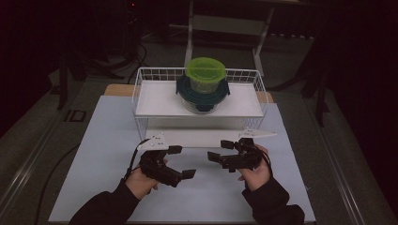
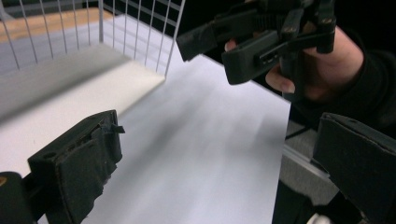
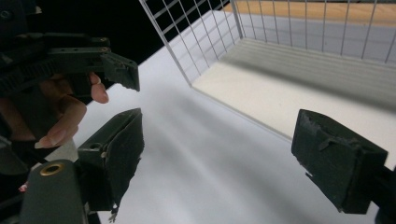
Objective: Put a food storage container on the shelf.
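Now both claws gape wide, empty. Left gripper [image 1: 182,161] and right gripper [image 1: 218,151] face each other over the mat [image 1: 94,154]; the stacked containers [image 1: 203,84] sit at twelve o'clock in the wire basket [image 1: 141,89].

Bare white mat [image 1: 197,187] before the wire rack [image 1: 141,93]; stacked containers [image 1: 202,86] mid-shelf.

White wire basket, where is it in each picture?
High view: the white wire basket sits mid-table, upper centre.
Left gripper view: the basket's corner is at the top left.
Right gripper view: the basket's corner is at the top right.
Shared landmark: the pale flat table sheet under it.
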`<state>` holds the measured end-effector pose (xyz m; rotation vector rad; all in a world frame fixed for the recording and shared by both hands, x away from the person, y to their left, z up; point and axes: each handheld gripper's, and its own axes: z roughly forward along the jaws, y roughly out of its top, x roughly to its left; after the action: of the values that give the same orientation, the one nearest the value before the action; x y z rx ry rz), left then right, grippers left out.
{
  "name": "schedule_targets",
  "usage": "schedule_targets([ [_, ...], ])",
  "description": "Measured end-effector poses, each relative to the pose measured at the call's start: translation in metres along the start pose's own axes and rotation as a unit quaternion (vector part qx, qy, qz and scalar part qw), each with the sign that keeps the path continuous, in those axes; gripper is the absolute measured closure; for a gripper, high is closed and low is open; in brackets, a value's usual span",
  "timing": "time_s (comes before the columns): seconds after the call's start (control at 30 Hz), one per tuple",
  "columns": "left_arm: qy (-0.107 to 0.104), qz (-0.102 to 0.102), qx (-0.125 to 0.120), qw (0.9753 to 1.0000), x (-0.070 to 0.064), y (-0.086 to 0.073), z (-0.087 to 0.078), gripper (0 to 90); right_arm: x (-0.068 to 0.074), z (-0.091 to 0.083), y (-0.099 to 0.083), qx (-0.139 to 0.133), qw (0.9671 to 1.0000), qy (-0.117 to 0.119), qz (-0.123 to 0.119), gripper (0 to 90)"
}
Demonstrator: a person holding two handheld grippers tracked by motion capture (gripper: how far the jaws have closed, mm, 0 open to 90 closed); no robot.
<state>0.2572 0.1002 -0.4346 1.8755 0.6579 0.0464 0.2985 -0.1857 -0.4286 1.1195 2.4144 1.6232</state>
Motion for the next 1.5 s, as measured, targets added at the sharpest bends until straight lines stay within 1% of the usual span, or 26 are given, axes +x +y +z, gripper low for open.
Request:
schedule_targets([
  [0.03, 0.004, 0.003, 0.009, 0.9999, 0.000, -0.003, 0.002, 0.6, 0.000, 0.001, -0.003, 0.003, 1.0000, 0.000, -0.001, 15.8],
  [0.07, 0.001, 0.002, 0.014, 0.9999, 0.000, -0.006, 0.003, 0.6, -0.001, 0.003, -0.006, 0.005, 1.0000, 0.003, -0.002, 15.5],
  [0.1, -0.001, 0.000, 0.015, 0.9999, 0.000, -0.010, 0.004, 0.6, -0.003, 0.004, -0.008, 0.008, 1.0000, 0.000, -0.004, 15.5],
  [0.2, 0.004, 0.008, 0.021, 0.9997, 0.000, -0.018, 0.006, 0.6, -0.006, 0.007, -0.016, 0.012, 0.9999, -0.005, -0.009, 15.5],
  [0.3, 0.005, 0.005, 0.021, 0.9998, 0.002, -0.026, 0.007, 0.6, -0.010, 0.009, -0.024, 0.014, 0.9998, -0.009, -0.015, 15.6],
  [0.4, 0.007, 0.005, 0.024, 0.9997, 0.004, -0.033, 0.008, 0.6, -0.014, 0.010, -0.034, 0.017, 0.9998, -0.008, -0.008, 15.6],
  [0.5, 0.003, 0.005, 0.027, 0.9996, 0.004, -0.041, 0.008, 0.6, -0.019, 0.011, -0.042, 0.023, 0.9997, -0.007, 0.002, 15.7],
  [0.53, 0.004, 0.006, 0.028, 0.9996, 0.004, -0.043, 0.008, 0.6, -0.020, 0.011, -0.045, 0.024, 0.9997, -0.008, 0.002, 15.7],
  [0.6, -0.002, 0.003, 0.026, 0.9997, 0.004, -0.047, 0.007, 0.6, -0.021, 0.011, -0.049, 0.025, 0.9996, -0.008, -0.002, 15.6],
  [0.63, -0.001, 0.004, 0.026, 0.9997, 0.004, -0.049, 0.007, 0.6, -0.022, 0.010, -0.051, 0.026, 0.9996, -0.010, -0.003, 15.7],
  [0.7, -0.005, 0.004, 0.030, 0.9995, 0.004, -0.053, 0.008, 0.6, -0.023, 0.008, -0.056, 0.025, 0.9996, -0.009, -0.008, 15.7],
  [0.8, -0.004, 0.008, 0.036, 0.9993, 0.003, -0.057, 0.007, 0.6, -0.025, 0.005, -0.063, 0.028, 0.9995, -0.010, -0.009, 15.6],
  [0.93, 0.003, 0.010, 0.037, 0.9993, 0.004, -0.062, 0.004, 0.6, -0.029, 0.000, -0.071, 0.031, 0.9994, -0.011, -0.010, 15.6],
  [1.0, 0.003, 0.006, 0.036, 0.9993, 0.004, -0.065, 0.003, 0.6, -0.030, -0.004, -0.074, 0.028, 0.9994, -0.016, -0.014, 15.5],
  [1.07, 0.006, 0.004, 0.041, 0.9991, 0.005, -0.068, 0.002, 0.6, -0.031, -0.008, -0.076, 0.026, 0.9993, -0.023, -0.015, 15.4],
  [1.13, 0.006, 0.004, 0.046, 0.9989, 0.005, -0.072, 0.001, 0.6, -0.033, -0.012, -0.079, 0.024, 0.9994, -0.023, -0.011, 15.3],
  [1.17, 0.006, 0.004, 0.048, 0.9988, 0.005, -0.074, 0.000, 0.6, -0.034, -0.013, -0.081, 0.025, 0.9993, -0.027, -0.010, 15.3],
  [1.2, 0.007, 0.003, 0.048, 0.9988, 0.005, -0.075, -0.001, 0.6, -0.035, -0.015, -0.082, 0.026, 0.9992, -0.029, -0.013, 15.3],
  [1.33, 0.014, 0.009, 0.050, 0.9986, 0.004, -0.080, -0.005, 0.6, -0.038, -0.021, -0.084, 0.025, 0.9987, -0.042, -0.016, 15.2],
  [1.43, 0.017, 0.010, 0.049, 0.9986, 0.004, -0.083, -0.008, 0.6, -0.040, -0.025, -0.086, 0.023, 0.9987, -0.044, -0.011, 15.1],
  [1.5, 0.023, 0.014, 0.049, 0.9984, 0.004, -0.085, -0.009, 0.6, -0.042, -0.026, -0.089, 0.023, 0.9987, -0.044, -0.006, 15.1],
])
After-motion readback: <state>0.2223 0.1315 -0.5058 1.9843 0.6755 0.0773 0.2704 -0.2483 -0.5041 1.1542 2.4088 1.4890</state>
